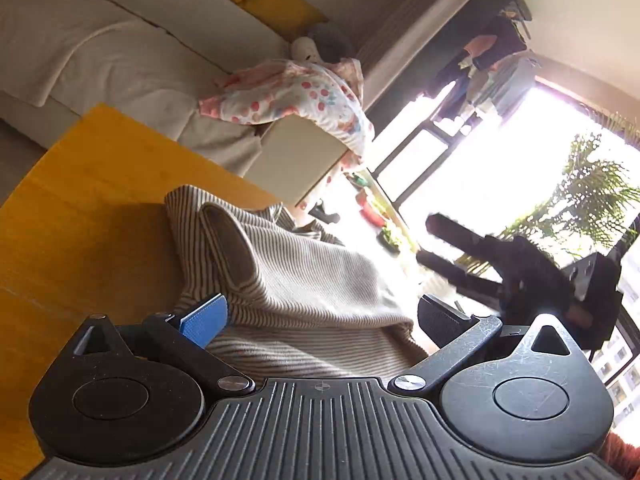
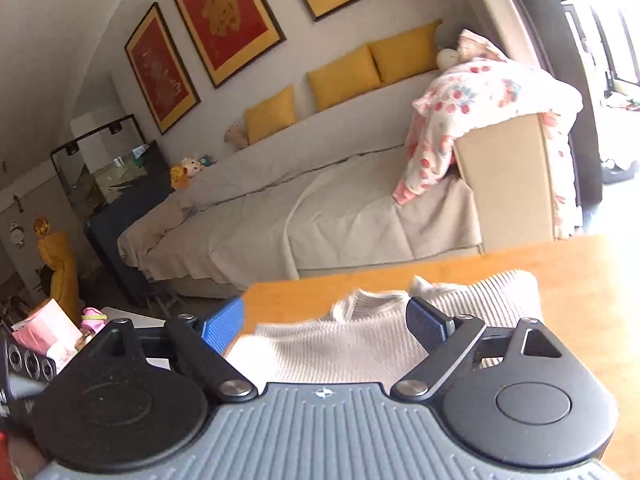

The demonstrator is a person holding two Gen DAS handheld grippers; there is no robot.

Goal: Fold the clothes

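- The striped sweater [image 1: 288, 276] lies bunched up on the yellow wooden counter [image 1: 92, 184]
- One part of it is folded over and makes a soft hump in the middle
- In the right wrist view the same sweater [image 2: 360, 340] sits at the near edge of the counter [image 2: 580, 272], and its neck hole faces away from the camera
- The left tool [image 1: 320, 320] has its two fingers wide apart
- The sweater lies between those fingers, and the blue pad [image 1: 204, 318] is right at the cloth, but the fingers do not squeeze it
- The right tool [image 2: 326, 320] is wide too, with the sweater lying loose between its fingers
- Its left blue pad [image 2: 224, 326] hangs just past the corner of the counter, and the other pad [image 2: 424, 326] is over the cloth
- In the left wrist view the right tool [image 1: 440, 240] shows as a dark shape beside the sweater, in front of the bright window [image 1: 500, 160]
- Behind the counter is a long sofa [image 2: 320, 208] with a pale cover
- A white blanket with pink dots [image 2: 480, 96] hangs over the arm of the sofa
- Yellow cushions [image 2: 344, 76] lean on the wall, under red pictures in gold frames [image 2: 224, 16]
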